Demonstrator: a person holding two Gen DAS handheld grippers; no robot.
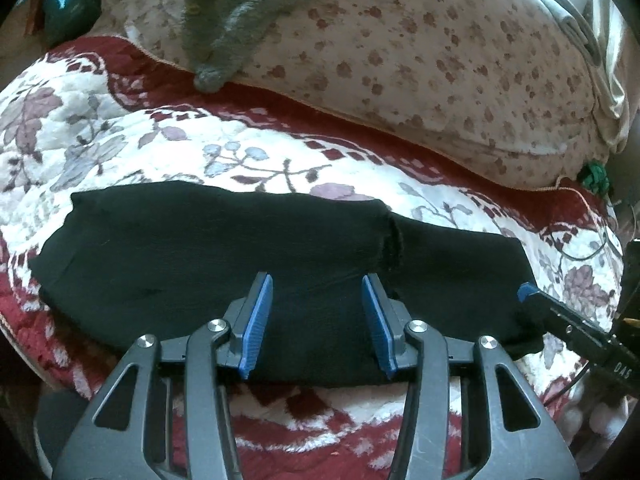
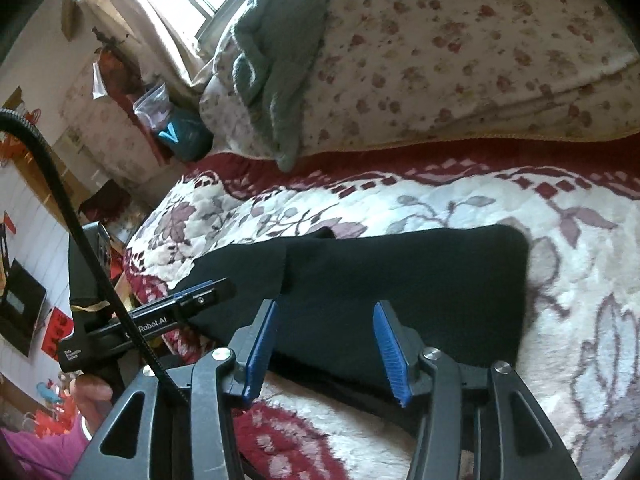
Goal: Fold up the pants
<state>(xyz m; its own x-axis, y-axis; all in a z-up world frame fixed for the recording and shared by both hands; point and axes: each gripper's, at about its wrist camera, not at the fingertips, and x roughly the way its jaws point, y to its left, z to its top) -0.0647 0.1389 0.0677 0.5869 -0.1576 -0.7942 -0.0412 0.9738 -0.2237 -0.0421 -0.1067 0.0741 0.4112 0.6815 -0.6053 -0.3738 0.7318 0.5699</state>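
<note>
Black pants (image 1: 224, 248) lie folded flat on a red-and-white floral blanket (image 1: 120, 140); they also show in the right wrist view (image 2: 400, 276). My left gripper (image 1: 317, 288) is open, its blue-padded fingers over the pants' near edge, holding nothing. My right gripper (image 2: 326, 312) is open over the near edge of the pants' right part, also empty. The right gripper's tip (image 1: 528, 292) shows at the pants' right end in the left wrist view. The left gripper (image 2: 200, 300) shows at the left in the right wrist view.
A floral pillow or duvet (image 1: 420, 60) lies behind the pants with a grey-green knitted garment (image 1: 236, 12) draped on it. A teal bag (image 2: 180, 136) and clutter stand past the bed's left end. A black cable (image 2: 60, 200) hangs at left.
</note>
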